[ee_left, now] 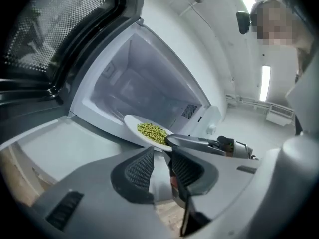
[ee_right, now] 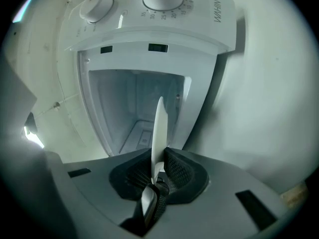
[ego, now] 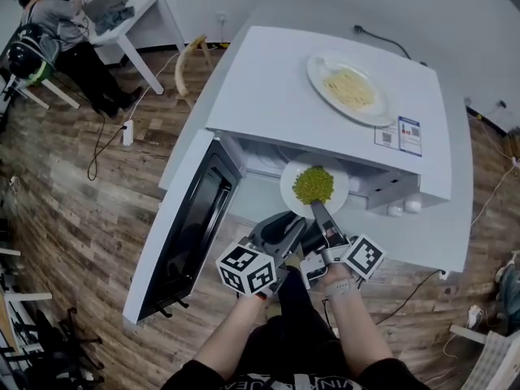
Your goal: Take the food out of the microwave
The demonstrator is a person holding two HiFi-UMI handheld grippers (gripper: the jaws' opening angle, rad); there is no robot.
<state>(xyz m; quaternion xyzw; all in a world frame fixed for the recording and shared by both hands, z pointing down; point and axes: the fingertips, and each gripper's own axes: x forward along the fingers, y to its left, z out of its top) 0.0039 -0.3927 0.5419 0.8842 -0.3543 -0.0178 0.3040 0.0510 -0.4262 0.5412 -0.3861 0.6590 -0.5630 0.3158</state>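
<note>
White tabletop [ego: 451, 218] is carrying a white microwave [ego: 325, 96], w/ its door [ego: 191, 234] standing open to the person's left. Wood-plank floor [ego: 81, 218] is running all round, cables lying on it. In the far corner a person [ego: 57, 23] is sitting or leaning by a second white table [ego: 142, 15]; can't tell which. A plate of noodles [ego: 318, 75] is sitting on top of the microwave.

The plate of peas [ego: 294, 187] is sitting at the mouth of the cavity, part under the top's front edge, part sticking out. R gripper [ego: 318, 214] is clamping its near rim, w/ the rim showing edge-on between the pads in the R gripper view. L gripper [ego: 280, 232] is hanging just beside it, jaws apart, nothing between them.

In the head view the microwave's top is hiding most of the cavity. Can't tell if the plate is resting on the cavity floor or lifted. R gripper view is giving the plate edge-on only, so the peas aren't showing there. One of the two knobs [ee_right: 97, 6] is cut off at the frame top, and the print round them is too small to read.
</note>
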